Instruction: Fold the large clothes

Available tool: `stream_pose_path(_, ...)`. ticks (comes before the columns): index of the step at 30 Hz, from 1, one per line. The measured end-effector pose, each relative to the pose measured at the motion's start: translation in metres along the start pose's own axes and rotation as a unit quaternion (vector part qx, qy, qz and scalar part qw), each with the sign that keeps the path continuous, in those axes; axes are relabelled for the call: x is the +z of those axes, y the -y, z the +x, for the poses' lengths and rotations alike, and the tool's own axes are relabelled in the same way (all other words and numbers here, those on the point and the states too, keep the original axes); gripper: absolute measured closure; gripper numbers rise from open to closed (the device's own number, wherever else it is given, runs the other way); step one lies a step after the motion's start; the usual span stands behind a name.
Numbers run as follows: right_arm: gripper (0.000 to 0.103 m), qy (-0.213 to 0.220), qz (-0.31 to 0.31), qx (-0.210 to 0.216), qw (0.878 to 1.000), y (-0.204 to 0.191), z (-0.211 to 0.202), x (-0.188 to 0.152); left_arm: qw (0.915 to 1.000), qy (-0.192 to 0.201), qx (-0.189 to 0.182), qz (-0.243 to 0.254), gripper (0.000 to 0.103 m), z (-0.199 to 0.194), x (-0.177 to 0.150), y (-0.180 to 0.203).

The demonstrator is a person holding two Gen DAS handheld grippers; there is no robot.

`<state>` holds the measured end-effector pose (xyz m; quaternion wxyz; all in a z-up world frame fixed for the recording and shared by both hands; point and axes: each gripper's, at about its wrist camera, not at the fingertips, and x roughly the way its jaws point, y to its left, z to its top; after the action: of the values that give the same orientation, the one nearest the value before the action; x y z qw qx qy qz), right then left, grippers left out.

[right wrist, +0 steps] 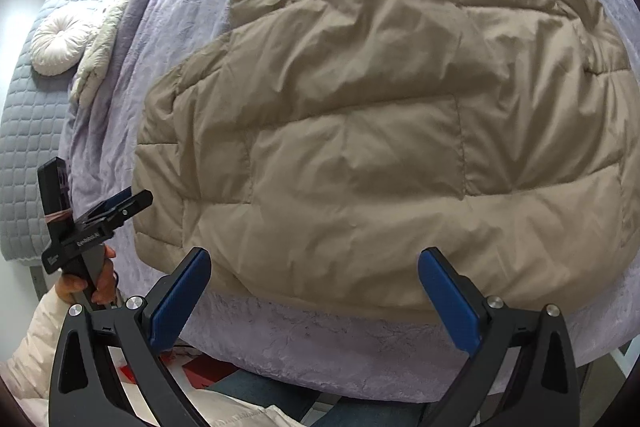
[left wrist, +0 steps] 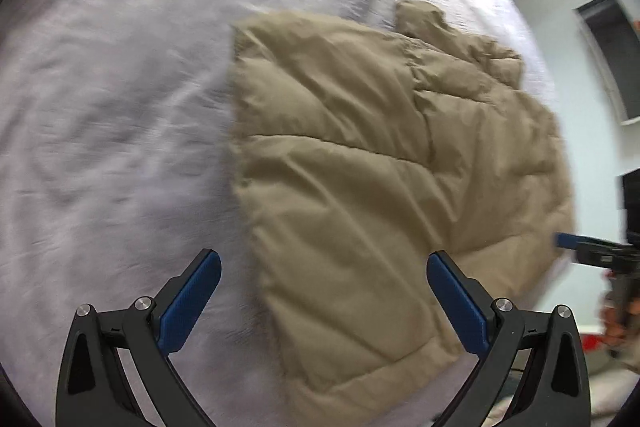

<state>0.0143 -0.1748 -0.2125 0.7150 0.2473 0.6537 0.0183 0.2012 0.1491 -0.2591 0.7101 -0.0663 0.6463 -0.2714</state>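
**Tan quilted jacket flat on the bed, both grippers wide and empty**

The left wrist view is smeared with blur, so the bedcover and the jacket's far edge are hard to read there. At its right rim the right gripper shows only as a blue-tipped streak, and the hand behind it cannot be made out. In the right wrist view the jacket's right side runs out of frame, and what lies under the bed edge is a jumble of red and white.

The jacket lies spread on the lavender bedcover, its hem close to the near edge of the bed. The right gripper hangs above that hem, jaws spread wide with nothing between them. The left gripper is likewise fully spread and empty, hovering over the jacket's left edge; seen from the right, the left gripper sits just beside the jacket's corner, held by a hand
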Motion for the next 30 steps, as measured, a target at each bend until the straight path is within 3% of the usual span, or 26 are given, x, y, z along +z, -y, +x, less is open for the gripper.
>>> stream_pose_path(4,0.000,-0.009,0.013,-0.004,1.000,0.007,0.011,0.000,0.9962,-0.043,-0.074,0.018,0.000,0.028,0.013,-0.007)
stream_pose_path(12,0.000,-0.016,0.012,-0.015,1.000,0.009,0.019,-0.005,0.9868,-0.075,-0.144,0.006,0.000,0.073,0.032,-0.008)
stream_pose_path(14,0.000,-0.016,0.010,-0.017,1.000,0.008,0.020,-0.005,0.9849,-0.077,-0.155,0.008,0.014,0.077,0.034,-0.006)
stream_pose_path(16,0.000,-0.015,0.010,-0.017,1.000,0.007,0.020,-0.007,0.9814,-0.086,-0.171,0.013,0.048,0.077,0.034,-0.003)
stream_pose_path(17,0.000,-0.014,0.011,-0.017,1.000,0.006,0.020,-0.008,0.9790,-0.088,-0.184,0.013,0.053,0.076,0.035,-0.002)
stream_pose_path(25,0.000,-0.002,0.027,-0.011,1.000,0.007,0.020,-0.008,0.9895,-0.064,-0.110,0.068,0.056,0.069,0.031,0.032)
stream_pose_path(30,0.000,0.034,0.044,-0.001,0.998,0.009,0.004,-0.006,0.9911,-0.052,-0.081,0.092,0.056,0.060,0.023,0.050)
